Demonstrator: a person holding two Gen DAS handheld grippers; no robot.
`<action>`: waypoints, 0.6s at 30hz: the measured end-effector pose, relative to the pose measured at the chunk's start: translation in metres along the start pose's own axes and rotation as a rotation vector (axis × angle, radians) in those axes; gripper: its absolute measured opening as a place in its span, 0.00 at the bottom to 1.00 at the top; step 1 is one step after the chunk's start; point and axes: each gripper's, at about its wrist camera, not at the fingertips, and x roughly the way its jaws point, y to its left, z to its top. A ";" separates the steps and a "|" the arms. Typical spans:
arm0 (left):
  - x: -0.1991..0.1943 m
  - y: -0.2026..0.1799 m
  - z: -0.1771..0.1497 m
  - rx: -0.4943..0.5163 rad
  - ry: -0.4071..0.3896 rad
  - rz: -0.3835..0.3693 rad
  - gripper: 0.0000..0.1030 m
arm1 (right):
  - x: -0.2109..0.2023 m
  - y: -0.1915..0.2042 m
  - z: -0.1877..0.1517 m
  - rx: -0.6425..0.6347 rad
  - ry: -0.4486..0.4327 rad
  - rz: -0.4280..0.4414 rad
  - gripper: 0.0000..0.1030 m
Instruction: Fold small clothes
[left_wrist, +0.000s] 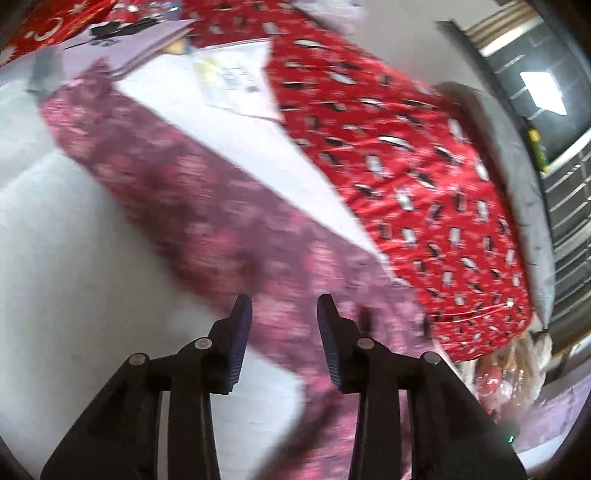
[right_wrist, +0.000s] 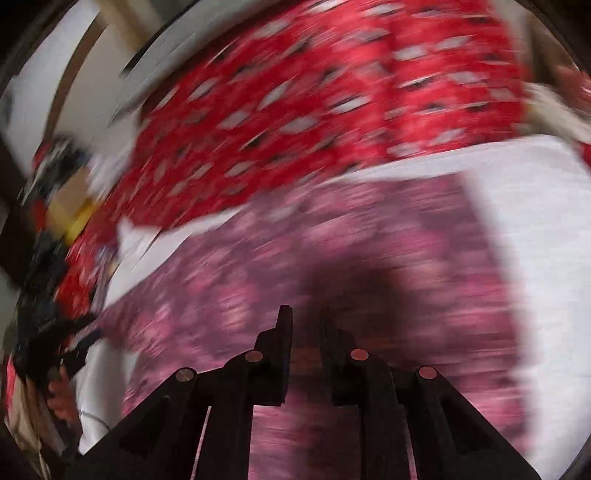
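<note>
A maroon-and-pink patterned small garment (left_wrist: 192, 192) lies spread flat on a white table (left_wrist: 55, 229); it also shows in the right wrist view (right_wrist: 332, 251). My left gripper (left_wrist: 284, 306) is open, just above the garment's near edge, holding nothing. My right gripper (right_wrist: 306, 317) is over the garment, its fingers a small gap apart with nothing seen between them. Both views are motion-blurred, the right one strongly.
A red cloth with black and white marks (left_wrist: 406, 155) covers the table's far side and right edge; it also shows in the right wrist view (right_wrist: 314, 99). Papers (left_wrist: 229, 77) lie beyond the garment. Clutter sits off the table's left edge (right_wrist: 55, 221).
</note>
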 end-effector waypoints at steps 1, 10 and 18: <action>-0.002 0.013 0.005 -0.009 0.006 0.022 0.33 | 0.013 0.016 -0.004 -0.023 0.030 0.027 0.16; -0.019 0.143 0.075 -0.239 0.003 0.126 0.33 | 0.121 0.122 -0.009 -0.088 0.151 0.126 0.16; 0.012 0.164 0.100 -0.360 0.029 -0.011 0.48 | 0.123 0.118 -0.023 -0.118 0.060 0.139 0.16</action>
